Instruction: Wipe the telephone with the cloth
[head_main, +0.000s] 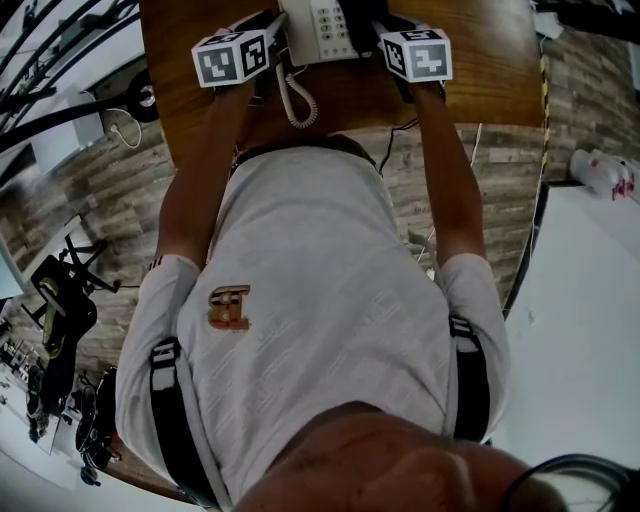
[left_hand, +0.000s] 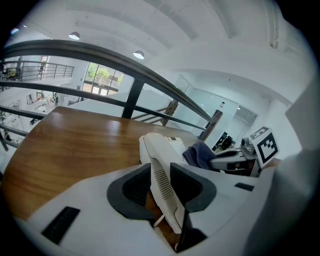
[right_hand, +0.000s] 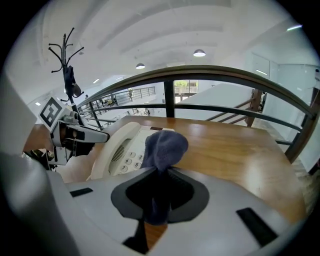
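Observation:
A white telephone (head_main: 322, 28) stands on the wooden table (head_main: 480, 70) at the top of the head view, its coiled cord (head_main: 296, 100) trailing toward me. My left gripper (left_hand: 161, 181) is shut on the near end of the handset (left_hand: 156, 150), which lies along the left side of the telephone's base (right_hand: 137, 150). I cannot tell whether the handset is raised off its cradle. My right gripper (right_hand: 159, 192) is shut on a bunched blue cloth (right_hand: 164, 147), held just right of the keypad (right_hand: 129, 159). The cloth (left_hand: 200, 154) also shows in the left gripper view.
A dark metal railing (right_hand: 220, 75) runs behind the table's far edge. A coat stand (right_hand: 67, 65) rises at the left of the right gripper view. A white counter (head_main: 590, 330) lies to my right, and equipment stands on the wood-plank floor (head_main: 110, 220) to my left.

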